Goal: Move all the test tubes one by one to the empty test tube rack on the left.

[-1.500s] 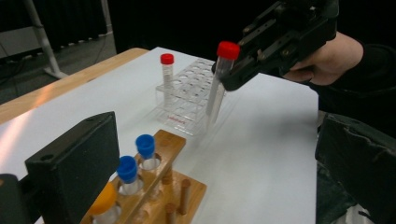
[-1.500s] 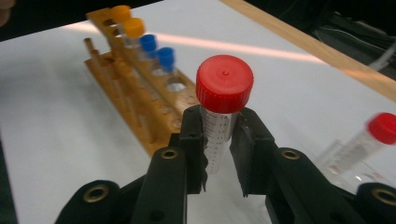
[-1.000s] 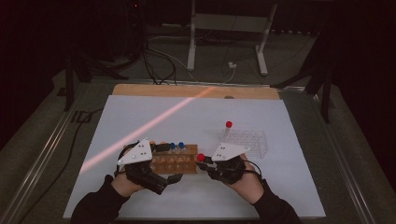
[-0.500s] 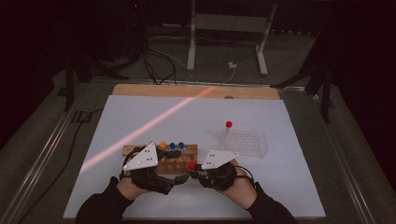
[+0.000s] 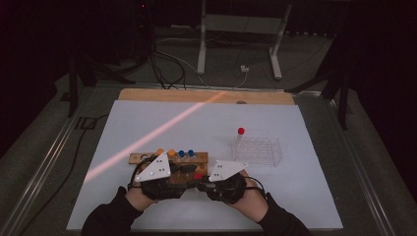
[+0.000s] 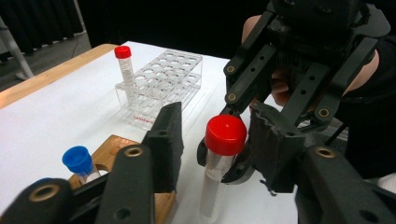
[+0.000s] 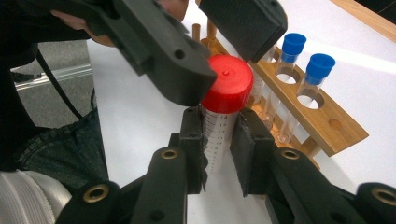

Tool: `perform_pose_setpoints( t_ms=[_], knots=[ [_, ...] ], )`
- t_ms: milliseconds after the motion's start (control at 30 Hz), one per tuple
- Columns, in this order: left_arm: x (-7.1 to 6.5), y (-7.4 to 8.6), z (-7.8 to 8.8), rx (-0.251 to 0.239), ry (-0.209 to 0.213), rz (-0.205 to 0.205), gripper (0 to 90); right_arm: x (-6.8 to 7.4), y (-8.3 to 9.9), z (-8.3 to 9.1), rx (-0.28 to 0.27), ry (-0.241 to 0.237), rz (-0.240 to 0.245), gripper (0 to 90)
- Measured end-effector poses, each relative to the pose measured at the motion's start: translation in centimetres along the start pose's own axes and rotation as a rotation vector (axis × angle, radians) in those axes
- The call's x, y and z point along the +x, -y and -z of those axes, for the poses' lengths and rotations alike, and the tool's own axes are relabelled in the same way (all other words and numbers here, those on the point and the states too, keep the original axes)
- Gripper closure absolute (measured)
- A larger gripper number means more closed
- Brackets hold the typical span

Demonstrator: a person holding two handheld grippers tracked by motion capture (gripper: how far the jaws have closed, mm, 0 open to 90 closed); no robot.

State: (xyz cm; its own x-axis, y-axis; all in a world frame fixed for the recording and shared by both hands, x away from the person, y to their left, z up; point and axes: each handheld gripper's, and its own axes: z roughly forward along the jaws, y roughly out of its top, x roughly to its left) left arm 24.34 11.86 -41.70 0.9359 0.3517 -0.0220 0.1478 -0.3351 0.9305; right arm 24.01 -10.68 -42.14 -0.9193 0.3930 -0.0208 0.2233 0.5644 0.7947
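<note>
Over the desk point(image 5: 295, 196), both hands meet near its front edge, just before the wooden rack point(image 5: 167, 158). The right hand-held gripper point(image 7: 219, 140) clamps the upright tube point(image 7: 215, 135) by its body. The left hand-held gripper point(image 6: 212, 135) has just been closing around the tube's red cap point(image 6: 225, 134), one pad beside it, the other a little apart.

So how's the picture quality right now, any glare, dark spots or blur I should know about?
High view: dim room, black surroundings, a pinkish streak of light slanting across the white table. Left gripper view: the red-capped tube is fairly sharp, the near tongs soft, the clear rack readable. Right gripper view: the left tongs loom large and blurred over the red cap; bright glare on the table's far side.
</note>
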Motion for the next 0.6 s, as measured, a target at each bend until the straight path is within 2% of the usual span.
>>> perform_pose_setpoints(
  t_ms=[133, 433, 600],
  knots=[
    [-0.13, 0.06, -0.16, 0.01, 0.01, -0.016, 62.3, 0.01, -0.02, 0.03, -0.003, -0.002, 0.004, 75.1],
    [-0.16, 0.2, -0.44, 0.022, 0.026, -0.025, 69.8, 0.04, -0.04, 0.03, -0.002, -0.002, 0.007, 75.1],
    [-0.16, 0.2, -0.46, 0.027, 0.018, -0.028, 71.0, 0.02, 0.05, -0.02, -0.002, -0.001, -0.001, 75.1]
  ],
)
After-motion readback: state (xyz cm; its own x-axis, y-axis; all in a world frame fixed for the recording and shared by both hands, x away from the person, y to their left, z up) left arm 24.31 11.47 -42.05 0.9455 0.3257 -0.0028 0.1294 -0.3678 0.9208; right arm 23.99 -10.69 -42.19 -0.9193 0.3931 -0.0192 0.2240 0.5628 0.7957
